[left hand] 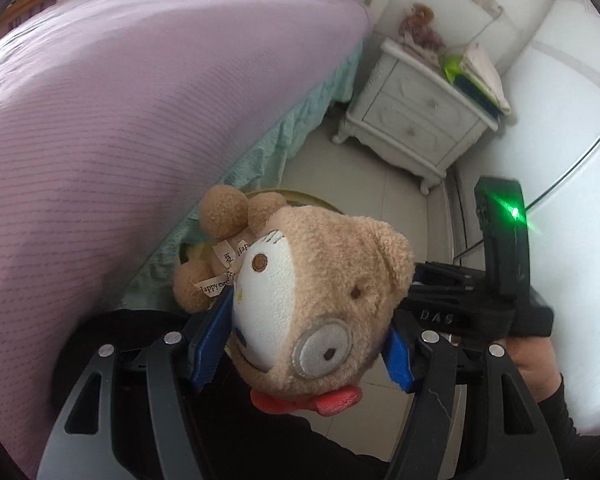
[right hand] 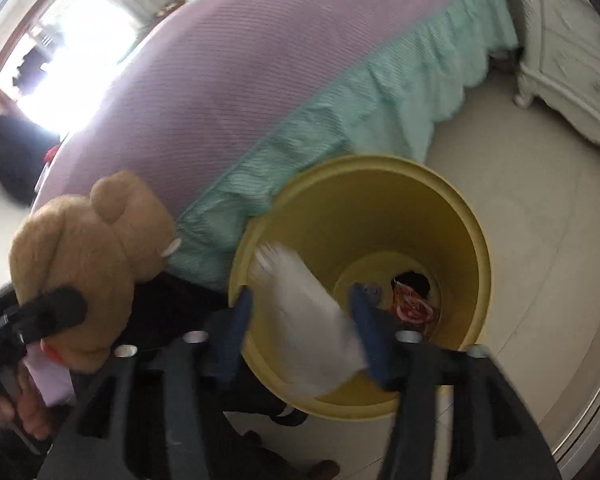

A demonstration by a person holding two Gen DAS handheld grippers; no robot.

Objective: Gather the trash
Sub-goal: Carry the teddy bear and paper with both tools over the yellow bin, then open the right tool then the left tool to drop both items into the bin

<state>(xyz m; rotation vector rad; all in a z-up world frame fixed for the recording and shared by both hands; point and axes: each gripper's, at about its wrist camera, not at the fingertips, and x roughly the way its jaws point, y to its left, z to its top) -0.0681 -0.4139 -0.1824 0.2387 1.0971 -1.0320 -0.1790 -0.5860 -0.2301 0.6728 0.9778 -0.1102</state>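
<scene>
Plush teddy bear (left hand: 320,300) between ribbed blue jaws

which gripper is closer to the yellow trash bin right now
Right. The right gripper hangs directly over the yellow bin's mouth, white paper between its open jaws. The left gripper, clamped on a teddy bear, sits off beside the bin.

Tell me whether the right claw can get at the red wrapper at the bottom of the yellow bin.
Probably not yet: the right claw hangs over the yellow bin, but white paper sits between its fingers, and the red wrapper lies deep.
</scene>
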